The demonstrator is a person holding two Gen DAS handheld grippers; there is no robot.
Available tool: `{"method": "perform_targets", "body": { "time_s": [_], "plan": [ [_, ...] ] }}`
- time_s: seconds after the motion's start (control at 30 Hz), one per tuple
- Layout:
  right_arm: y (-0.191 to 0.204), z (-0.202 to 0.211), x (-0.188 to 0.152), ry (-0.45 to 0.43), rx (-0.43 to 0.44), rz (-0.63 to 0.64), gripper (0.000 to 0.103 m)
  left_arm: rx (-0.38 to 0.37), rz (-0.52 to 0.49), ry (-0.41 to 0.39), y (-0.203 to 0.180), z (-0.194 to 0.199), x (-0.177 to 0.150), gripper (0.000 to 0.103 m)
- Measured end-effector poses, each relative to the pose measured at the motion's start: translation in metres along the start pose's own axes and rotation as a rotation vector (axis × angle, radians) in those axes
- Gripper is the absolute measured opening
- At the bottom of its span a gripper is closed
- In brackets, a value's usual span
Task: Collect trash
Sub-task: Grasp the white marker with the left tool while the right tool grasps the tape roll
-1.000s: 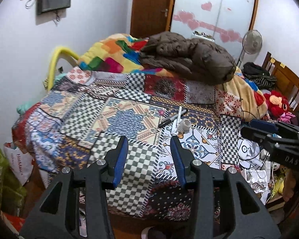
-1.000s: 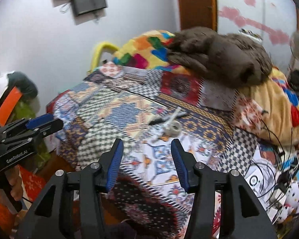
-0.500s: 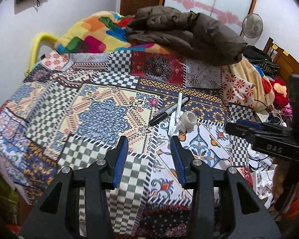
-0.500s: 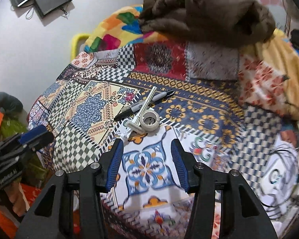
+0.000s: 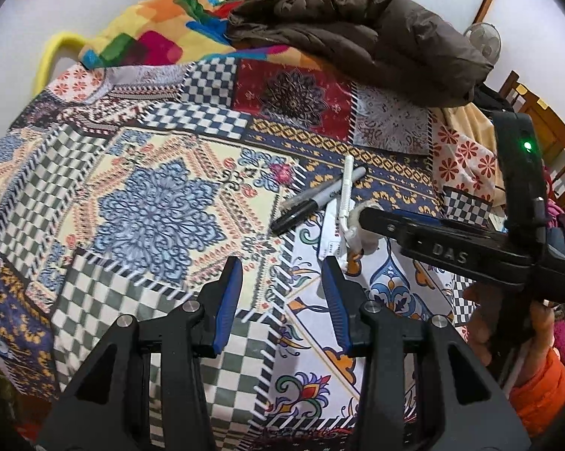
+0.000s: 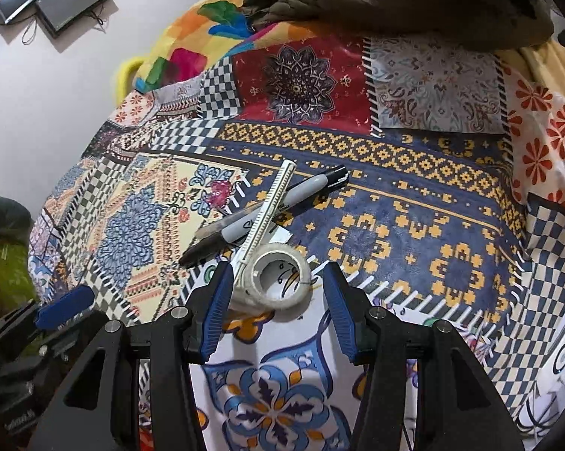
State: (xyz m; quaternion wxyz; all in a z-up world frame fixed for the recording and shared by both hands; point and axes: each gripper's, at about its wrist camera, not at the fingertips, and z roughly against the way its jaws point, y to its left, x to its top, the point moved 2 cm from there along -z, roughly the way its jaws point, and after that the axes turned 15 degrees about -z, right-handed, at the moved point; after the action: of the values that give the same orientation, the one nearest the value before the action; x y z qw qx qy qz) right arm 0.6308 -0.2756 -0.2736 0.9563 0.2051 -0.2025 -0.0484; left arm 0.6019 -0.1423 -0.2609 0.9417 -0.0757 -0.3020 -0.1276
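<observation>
Two handheld grippers poised over a patchwork bedspread, with a small heap of clutter not yet picked up.

Nearest, the right gripper [image 6: 276,302] has its fingers released and empty; a near-empty tape roll [image 6: 278,280] lies on the patchwork bedspread [image 6: 414,248] at their tips, between them, with no pad pressing on it as far as can be seen. Just beyond the fingertips a white ridged stick [image 6: 269,208] lies across a black marker [image 6: 267,216], over a scrap of paper. The left gripper [image 5: 280,300] is likewise released and empty, that same heap just ahead and to the right of its fingertips. Farther off, past both pairs of fingers, a brown jacket [image 5: 357,37] rests on a colourful blanket [image 5: 162,30]. Judging by this, collecting has barely begun: nothing is held, and every piece remains to be gathered.
</observation>
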Motion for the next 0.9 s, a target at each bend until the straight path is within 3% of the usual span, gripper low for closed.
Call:
{"method": "perform_targets", "body": {
  "time_s": [0.07,0.13,0.37,0.53,0.73,0.9],
  "plan": [
    [-0.004,-0.005,0.001,0.015,0.011,-0.018,0.044,-0.003,-0.013,0.005,-0.004,-0.004,0.002,0.043],
    [-0.008,-0.007,0.002,0.023,0.024,-0.026,0.036,-0.018,-0.025,0.005,-0.010,-0.008,0.004,0.043],
    [-0.019,0.016,0.001,-0.046,0.003,0.004,0.035,-0.096,-0.023,0.015,-0.027,-0.032,0.018,0.041],
    [-0.035,0.040,0.000,-0.097,-0.038,0.030,0.035,-0.131,-0.004,0.032,-0.035,-0.054,0.028,0.032],
    [-0.044,0.051,-0.002,-0.106,-0.055,0.043,0.035,-0.098,0.028,0.031,-0.037,-0.069,0.035,0.014],
    [-0.045,0.058,-0.004,-0.121,-0.058,0.043,0.035,-0.124,0.037,0.009,-0.043,-0.063,0.038,0.009]
  ]
}}
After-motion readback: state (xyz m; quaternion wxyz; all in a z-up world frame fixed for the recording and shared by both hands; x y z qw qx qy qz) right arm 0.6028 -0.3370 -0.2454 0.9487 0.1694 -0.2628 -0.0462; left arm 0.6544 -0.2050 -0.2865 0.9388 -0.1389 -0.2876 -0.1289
